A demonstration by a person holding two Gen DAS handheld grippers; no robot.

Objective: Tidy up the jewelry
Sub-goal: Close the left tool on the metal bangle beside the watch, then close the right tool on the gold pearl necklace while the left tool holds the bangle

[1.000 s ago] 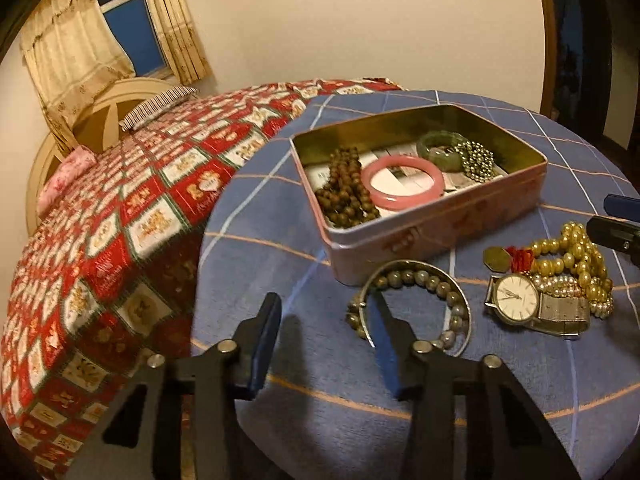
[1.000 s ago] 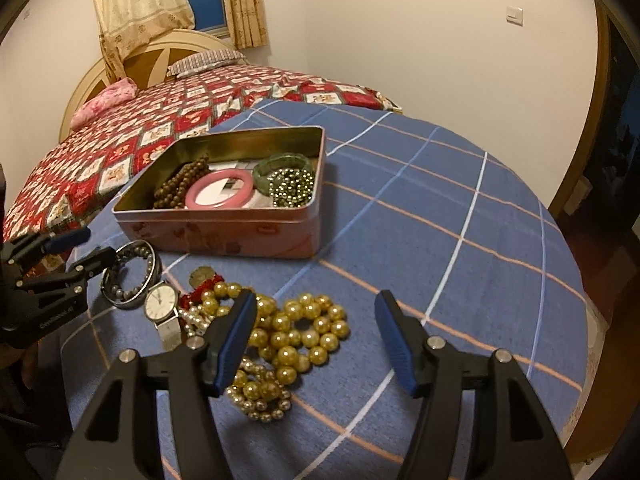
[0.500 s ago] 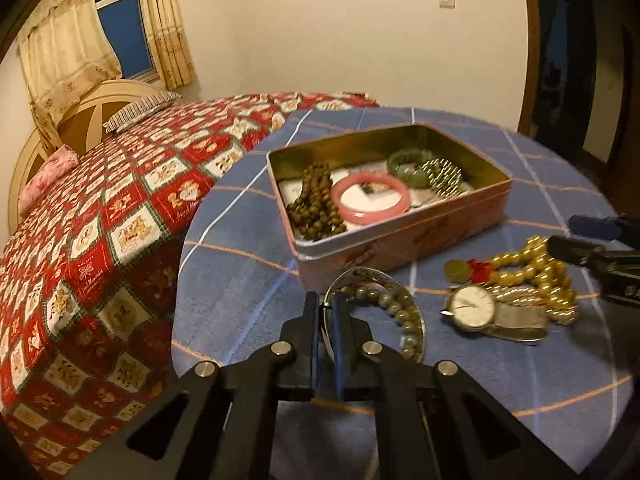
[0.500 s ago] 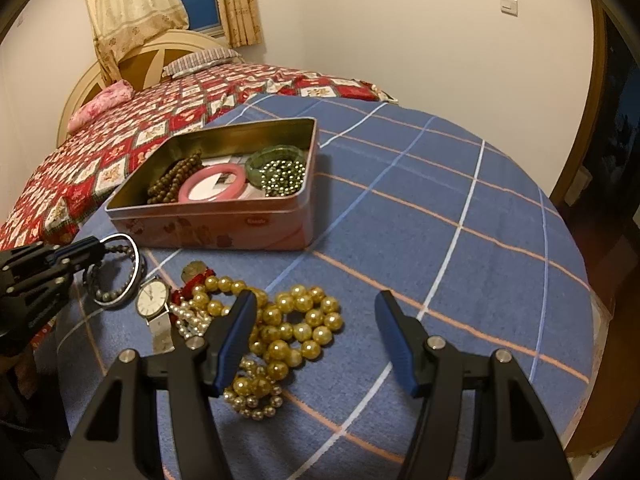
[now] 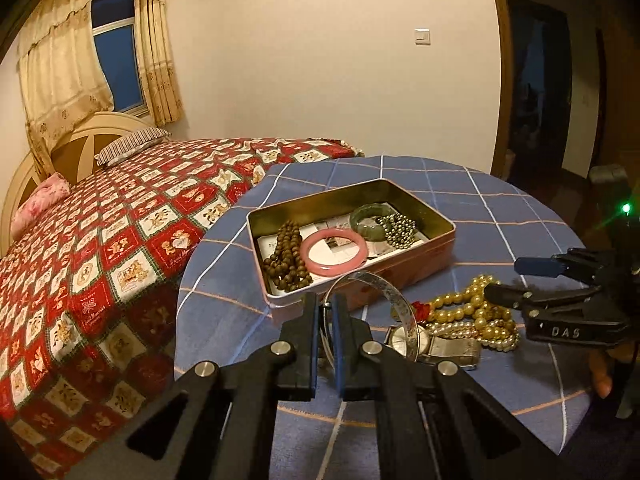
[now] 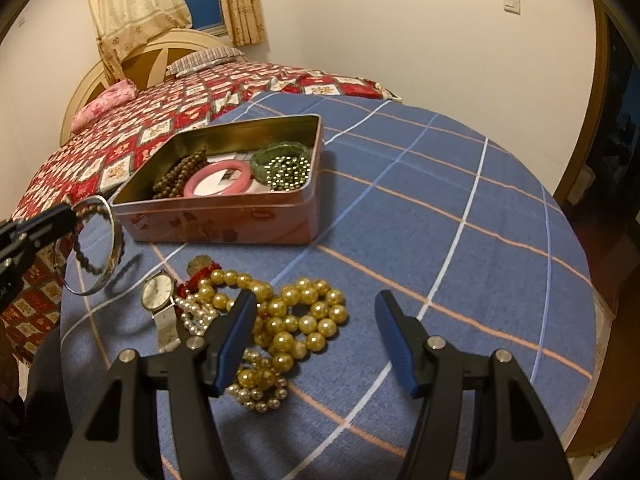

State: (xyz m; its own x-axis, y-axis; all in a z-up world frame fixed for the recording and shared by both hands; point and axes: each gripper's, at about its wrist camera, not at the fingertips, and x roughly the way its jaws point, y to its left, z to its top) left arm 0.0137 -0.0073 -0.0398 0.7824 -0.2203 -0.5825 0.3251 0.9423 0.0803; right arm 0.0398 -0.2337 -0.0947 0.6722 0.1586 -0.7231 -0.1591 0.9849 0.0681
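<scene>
My left gripper (image 5: 326, 304) is shut on the rim of a silver bangle (image 5: 386, 290) and holds it above the blue checked tablecloth, just in front of the pink tin (image 5: 420, 266). In the right wrist view a dark bead bracelet hangs with the bangle (image 6: 114, 236) from the left gripper (image 6: 60, 216). The tin (image 6: 224, 224) holds brown beads (image 5: 286, 258), a pink bangle (image 5: 334, 252), a green bangle and metallic beads. My right gripper (image 6: 316, 300) stands open over the gold pearl strands (image 6: 296, 312), with nothing between its fingers. A wristwatch (image 6: 158, 292) lies beside the pearls.
The round table (image 6: 460, 208) has bare cloth to the right of the tin. A bed with a red patterned quilt (image 5: 100, 240) lies close along the table's left side. A dark doorway (image 5: 540, 100) stands at the far right.
The left gripper closed on the bangle's rim and lifted it off the cloth toward the tin. The right gripper has stayed where it was, open.
</scene>
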